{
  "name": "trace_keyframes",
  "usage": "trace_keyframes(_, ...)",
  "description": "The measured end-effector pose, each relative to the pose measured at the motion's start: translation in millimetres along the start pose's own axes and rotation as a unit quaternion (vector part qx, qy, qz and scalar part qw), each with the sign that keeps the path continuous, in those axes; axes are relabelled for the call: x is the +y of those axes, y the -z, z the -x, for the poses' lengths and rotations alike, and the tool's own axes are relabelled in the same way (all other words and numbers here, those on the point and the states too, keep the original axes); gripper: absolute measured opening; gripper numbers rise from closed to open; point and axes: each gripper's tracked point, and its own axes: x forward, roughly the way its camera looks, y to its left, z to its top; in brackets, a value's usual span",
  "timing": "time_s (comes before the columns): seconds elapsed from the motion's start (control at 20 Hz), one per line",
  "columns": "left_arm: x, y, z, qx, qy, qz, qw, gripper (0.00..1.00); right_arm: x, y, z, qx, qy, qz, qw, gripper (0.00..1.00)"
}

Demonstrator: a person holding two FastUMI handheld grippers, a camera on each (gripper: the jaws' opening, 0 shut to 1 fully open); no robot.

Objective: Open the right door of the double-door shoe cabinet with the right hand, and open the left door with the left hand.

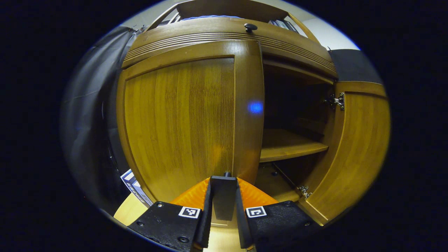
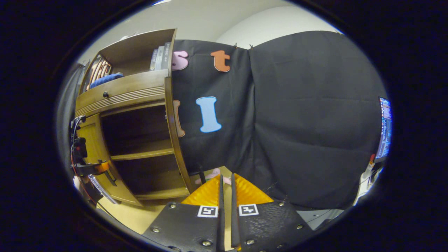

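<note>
The wooden shoe cabinet (image 1: pixel 224 33) stands close in the left gripper view. Its left door (image 1: pixel 178 122) covers the left half and seems a little ajar. My left gripper (image 1: pixel 224 182) is shut on that door's dark handle (image 1: pixel 224 201), low on its inner stile. The right door (image 1: pixel 357 150) is swung wide open, baring a shelf (image 1: pixel 290 145). In the right gripper view the cabinet (image 2: pixel 122 89) is at the left, the right door (image 2: pixel 174 140) shows edge-on, and the left gripper (image 2: pixel 85 164) is at the left door (image 2: pixel 89 140). My right gripper (image 2: pixel 226 178) is shut on nothing, away from the cabinet.
A drawer with a round knob (image 1: pixel 250 27) runs above the doors. Books (image 2: pixel 159 56) and a blue cloth (image 2: pixel 105 79) lie on the open top shelf. Black cloth wall (image 2: pixel 308 122) hangs to the cabinet's right, and a lit screen (image 2: pixel 384 129) stands farther right. Light wooden floor (image 2: pixel 140 213) lies below.
</note>
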Motion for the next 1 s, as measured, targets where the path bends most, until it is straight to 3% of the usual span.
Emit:
trace_keyframes(0.2,6,3,22,0.0,-0.002,0.004,1.0,0.35,7,1,8,0.004,-0.021,0.003,1.0,0.07)
trace_keyframes(0.4,16,7,44,0.001,-0.007,0.009,1.0,0.29,23,6,13,0.011,-0.049,0.006,0.999,0.07)
trace_keyframes(0.5,20,9,54,0.002,-0.01,0.009,1.0,0.34,34,9,13,0.016,-0.065,0.009,0.998,0.07)
trace_keyframes(0.55,22,9,60,0.003,-0.011,0.008,1.0,0.28,40,9,14,0.018,-0.073,0.012,0.997,0.07)
trace_keyframes(0.9,47,15,98,0.002,-0.029,0.005,1.0,0.32,86,18,19,0.033,-0.14,0.03,0.989,0.07)
trace_keyframes(1.0,56,17,108,0.002,-0.038,0.012,0.999,0.26,97,22,21,0.037,-0.159,0.034,0.986,0.07)
